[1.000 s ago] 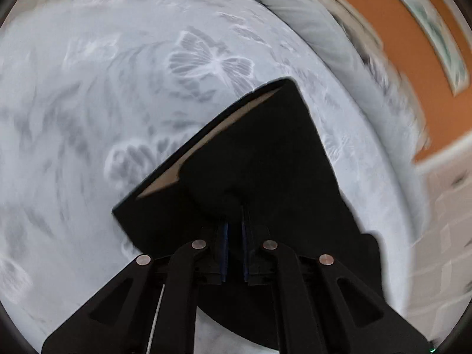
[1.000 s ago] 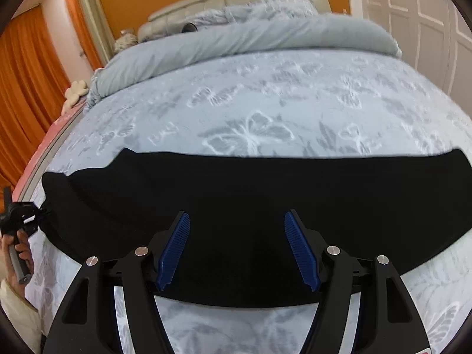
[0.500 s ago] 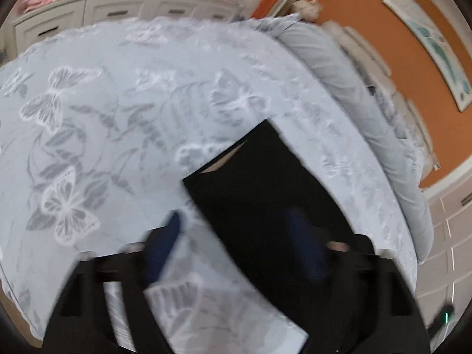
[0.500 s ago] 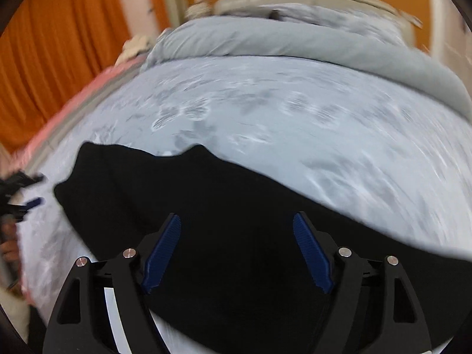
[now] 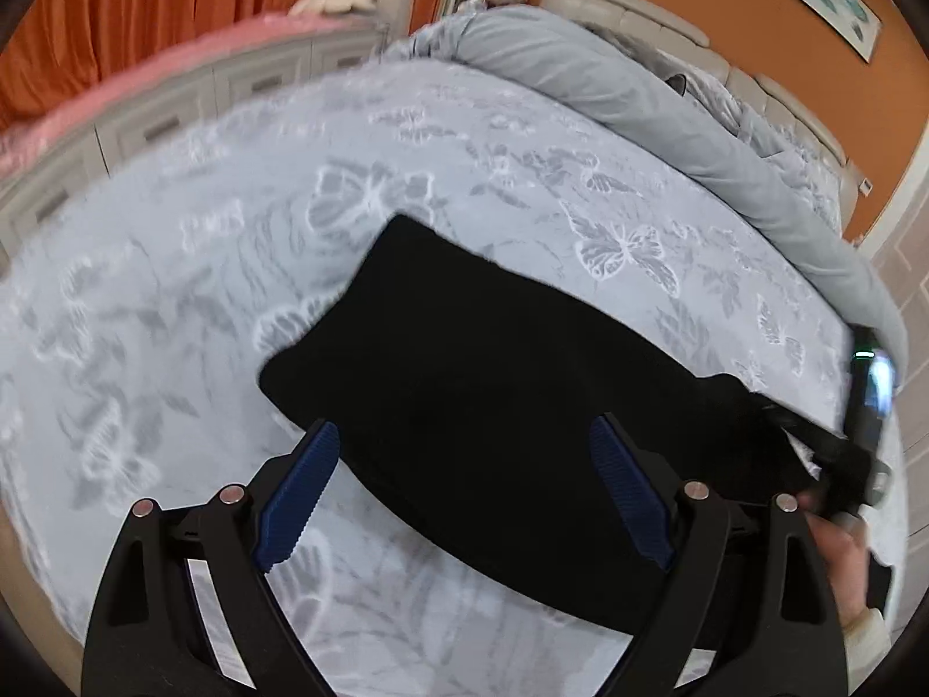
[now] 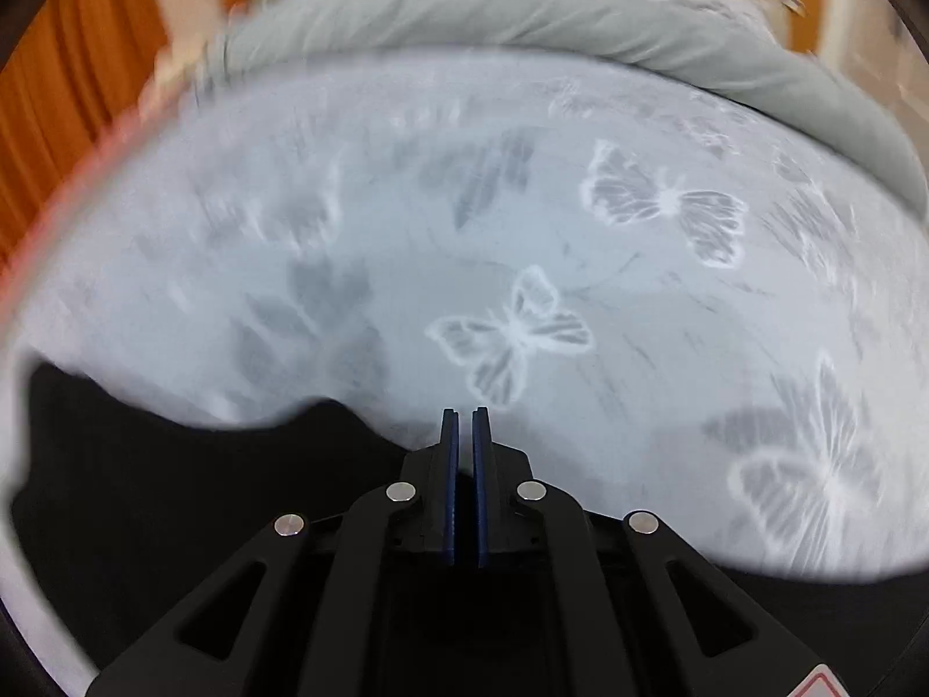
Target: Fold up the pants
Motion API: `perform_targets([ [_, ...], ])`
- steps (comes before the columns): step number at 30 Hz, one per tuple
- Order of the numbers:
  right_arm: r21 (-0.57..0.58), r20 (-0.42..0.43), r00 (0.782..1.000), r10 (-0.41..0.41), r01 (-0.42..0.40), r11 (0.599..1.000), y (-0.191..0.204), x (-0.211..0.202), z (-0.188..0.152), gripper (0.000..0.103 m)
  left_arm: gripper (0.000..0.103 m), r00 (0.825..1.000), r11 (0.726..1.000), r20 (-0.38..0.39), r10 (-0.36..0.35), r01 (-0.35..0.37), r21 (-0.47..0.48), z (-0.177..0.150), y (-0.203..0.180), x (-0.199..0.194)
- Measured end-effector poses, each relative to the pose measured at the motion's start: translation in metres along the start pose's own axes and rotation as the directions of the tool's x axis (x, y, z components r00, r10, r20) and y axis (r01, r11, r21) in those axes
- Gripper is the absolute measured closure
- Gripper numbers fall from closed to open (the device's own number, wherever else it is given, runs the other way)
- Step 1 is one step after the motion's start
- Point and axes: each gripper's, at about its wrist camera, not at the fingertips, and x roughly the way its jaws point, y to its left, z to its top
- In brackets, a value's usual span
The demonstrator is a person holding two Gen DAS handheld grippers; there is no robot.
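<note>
The black pants lie flat on the bed as a long folded band. My left gripper is open and empty, its blue pads spread just above the near edge of the pants. My right gripper has its blue pads nearly together at the far edge of the pants, which spread below and left of it; whether cloth sits between the pads is hidden. The right gripper and the hand holding it also show at the right end of the pants in the left wrist view.
The bed is covered by a pale blue butterfly sheet. A rolled grey duvet lies along the headboard side. White drawers and orange curtains stand past the bed's left edge.
My left gripper let go of the pants, opened and drew back. My right gripper went from wide open to shut and moved down to the pants' far edge.
</note>
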Motion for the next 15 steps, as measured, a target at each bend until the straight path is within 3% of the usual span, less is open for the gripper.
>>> perform_targets([
  [1, 0.027, 0.075, 0.995, 0.059, -0.061, 0.998, -0.001, -0.030, -0.011, 0.091, 0.016, 1.000, 1.000, 0.012, 0.004, -0.004, 0.003, 0.000, 0.000, -0.005],
  [3, 0.008, 0.105, 0.989, 0.102, -0.103, 0.995, 0.003, -0.059, -0.032, 0.088, 0.013, 1.000, 0.999, 0.016, -0.020, 0.021, -0.027, 0.002, 0.003, -0.014],
  [6, -0.057, 0.045, 0.990, 0.134, -0.131, 0.990, 0.020, -0.079, -0.080, 0.076, 0.012, 0.994, 0.994, -0.020, -0.104, 0.103, -0.034, 0.002, 0.003, -0.018],
  [8, -0.101, -0.066, 0.992, 0.104, -0.111, 0.989, 0.030, -0.064, -0.114, 0.074, 0.012, 0.991, 0.992, -0.048, -0.128, 0.128, -0.010, -0.001, -0.001, -0.019],
  [9, -0.134, -0.032, 0.997, 0.076, -0.080, 0.988, 0.034, -0.066, -0.128, 0.074, 0.012, 0.990, 0.991, -0.054, -0.131, 0.132, -0.001, -0.004, -0.003, -0.019],
  [11, -0.130, -0.029, 0.999, 0.044, -0.048, 0.990, 0.039, -0.079, -0.131, 0.073, 0.010, 0.990, 0.992, -0.070, -0.121, 0.122, 0.007, -0.009, -0.006, -0.017],
  [14, -0.071, 0.015, 0.988, 0.154, -0.152, 0.986, 0.040, -0.111, -0.132, 0.068, 0.009, 0.987, 0.994, -0.120, -0.109, 0.106, -0.036, -0.014, -0.002, -0.006],
  [15, -0.080, 0.013, 0.988, 0.153, -0.152, 0.985, 0.042, -0.114, -0.136, 0.059, 0.009, 0.984, 0.992, -0.135, -0.114, 0.107, -0.062, -0.015, 0.001, -0.002],
])
